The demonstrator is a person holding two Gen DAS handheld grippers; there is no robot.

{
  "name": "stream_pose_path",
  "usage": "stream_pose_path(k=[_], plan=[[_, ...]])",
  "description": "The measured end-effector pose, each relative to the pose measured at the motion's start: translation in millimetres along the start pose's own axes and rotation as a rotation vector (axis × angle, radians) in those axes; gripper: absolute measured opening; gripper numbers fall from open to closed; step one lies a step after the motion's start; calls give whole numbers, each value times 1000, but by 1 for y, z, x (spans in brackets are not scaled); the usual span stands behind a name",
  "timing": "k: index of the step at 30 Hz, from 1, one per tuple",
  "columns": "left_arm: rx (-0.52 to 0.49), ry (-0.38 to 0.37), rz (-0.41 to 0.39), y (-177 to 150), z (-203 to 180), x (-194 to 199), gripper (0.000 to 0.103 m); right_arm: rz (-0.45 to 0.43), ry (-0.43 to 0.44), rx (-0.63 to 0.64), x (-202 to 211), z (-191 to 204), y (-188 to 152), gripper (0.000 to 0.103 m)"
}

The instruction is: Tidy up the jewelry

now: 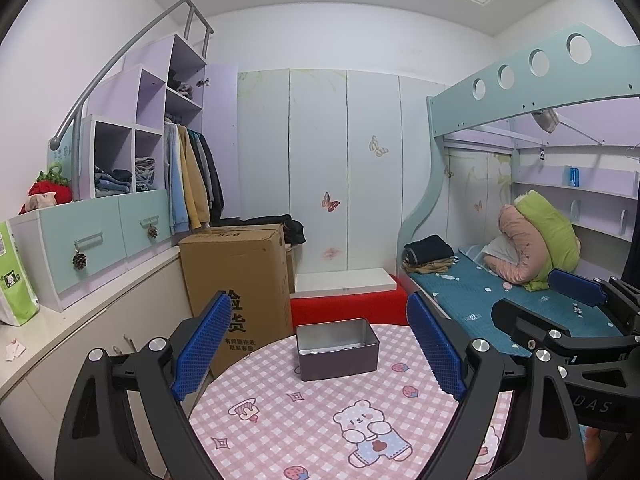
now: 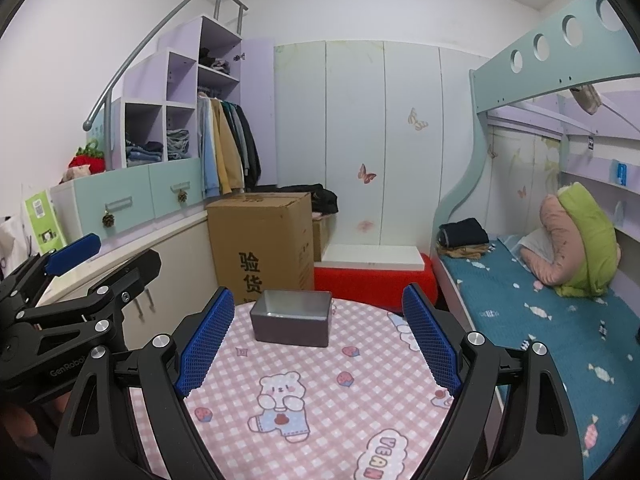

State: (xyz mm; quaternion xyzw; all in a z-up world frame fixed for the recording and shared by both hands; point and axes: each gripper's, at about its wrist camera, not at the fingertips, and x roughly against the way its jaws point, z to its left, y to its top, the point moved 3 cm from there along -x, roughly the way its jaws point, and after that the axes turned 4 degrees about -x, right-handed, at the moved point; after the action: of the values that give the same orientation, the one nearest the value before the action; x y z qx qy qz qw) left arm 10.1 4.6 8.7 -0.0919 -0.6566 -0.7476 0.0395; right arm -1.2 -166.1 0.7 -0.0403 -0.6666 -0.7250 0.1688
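Now the grey metal tin [image 1: 337, 349] is being shown lidless on the far part of the round table [image 1: 320, 420], sitting flat with its long side facing the cameras. Its outer walls are being seen as dull dark grey, the inside as brighter brushed silver; whether anything lies inside cannot be told from these angles. In the right wrist view the same tin [image 2: 291, 317] is being framed near the table's far edge [image 2: 360, 308], just in front of a cardboard box [image 2: 262, 240].

The left claw [image 1: 316, 348] is being held spread wide above the near side of the table, its blue ribbed pads [image 1: 202, 350] well apart and nothing being gripped between them. The right claw [image 2: 318, 344] is likewise being held wide apart and empty, with blue pads [image 2: 204, 346] on either side of the tin in the frame, not touching it. Each claw is being caught at the edge of the other's view, the right one [image 1: 576, 290] over the bed side, the left one [image 2: 74, 254] toward the cabinets.

The tablecloth is being seen as pink gingham with cartoon bears [image 2: 280, 404] and strawberries; the letters "VEAN" [image 2: 380, 456] are being read on a cloud shape. The box is carrying the large characters "验货" [image 2: 249, 276], and "GenRobot" [image 2: 66, 366] is being read on the left claw's body.
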Motion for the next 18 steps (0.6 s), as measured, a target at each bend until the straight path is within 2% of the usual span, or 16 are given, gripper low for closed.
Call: stream_pose_path(k=[18], plan=[[-2, -5, 16, -5, -2, -9, 87, 24, 4, -16, -12, -4, -9, 83]])
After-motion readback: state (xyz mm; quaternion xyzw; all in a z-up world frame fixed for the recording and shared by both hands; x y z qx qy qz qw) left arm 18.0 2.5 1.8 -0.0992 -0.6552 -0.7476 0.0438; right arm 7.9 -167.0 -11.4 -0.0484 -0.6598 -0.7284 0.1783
